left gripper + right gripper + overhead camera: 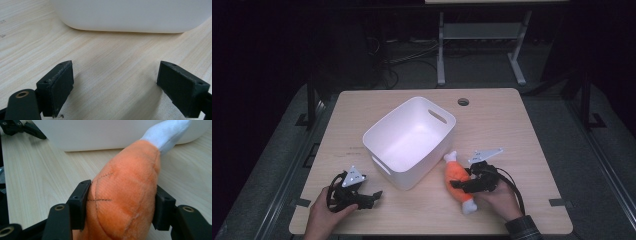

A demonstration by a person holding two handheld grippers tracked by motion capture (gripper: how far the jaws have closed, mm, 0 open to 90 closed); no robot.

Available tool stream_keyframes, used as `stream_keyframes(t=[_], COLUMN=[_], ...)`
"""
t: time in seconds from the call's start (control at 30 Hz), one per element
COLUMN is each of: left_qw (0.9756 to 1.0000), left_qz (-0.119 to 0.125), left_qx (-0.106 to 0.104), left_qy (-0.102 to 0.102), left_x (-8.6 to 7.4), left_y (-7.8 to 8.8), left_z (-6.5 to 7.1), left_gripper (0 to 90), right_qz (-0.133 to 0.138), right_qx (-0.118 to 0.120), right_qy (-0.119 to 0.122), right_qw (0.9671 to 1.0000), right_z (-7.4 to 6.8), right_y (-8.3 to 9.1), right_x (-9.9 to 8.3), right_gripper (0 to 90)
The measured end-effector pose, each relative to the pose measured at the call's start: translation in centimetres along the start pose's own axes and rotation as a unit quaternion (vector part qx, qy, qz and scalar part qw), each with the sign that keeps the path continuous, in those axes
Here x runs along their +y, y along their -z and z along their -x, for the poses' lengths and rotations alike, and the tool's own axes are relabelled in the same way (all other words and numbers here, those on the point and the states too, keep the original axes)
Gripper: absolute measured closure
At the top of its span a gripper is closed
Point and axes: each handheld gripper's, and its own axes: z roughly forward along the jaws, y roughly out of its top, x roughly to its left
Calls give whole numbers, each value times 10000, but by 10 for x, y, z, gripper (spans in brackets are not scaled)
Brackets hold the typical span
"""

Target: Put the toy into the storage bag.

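The right gripper (120, 205) clamps both pads against the orange plush toy (125, 195), which lies on the table (512, 130) just beside the white bin (409, 142). The left gripper (115, 87) rests open on the table, nothing between its jaws, facing the bin wall.

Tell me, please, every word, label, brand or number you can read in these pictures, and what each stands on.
There is no readable text.
Table: faint dark marks left of the white bin, too small to read.
Orange plush toy, held in the right gripper: only crossed black stitching, no letters.
Bin: plain, unlabelled.
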Motion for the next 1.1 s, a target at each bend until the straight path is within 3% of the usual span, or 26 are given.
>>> stream_keyframes(t=[0.4, 1.1], left_qw=[10000, 10000], left_qz=[0, -14], left_qx=[0, 0], left_qy=[-1, -17], left_x=[0, 0], left_y=[0, 0], left_z=[0, 0], left_gripper=[129, 129], right_qz=[104, 454], right_qx=[-108, 130], right_qy=[141, 595], right_qw=[9998, 9971], right_z=[11, 20], right_y=[25, 52], right_x=[-11, -7], right_gripper=[408, 398])
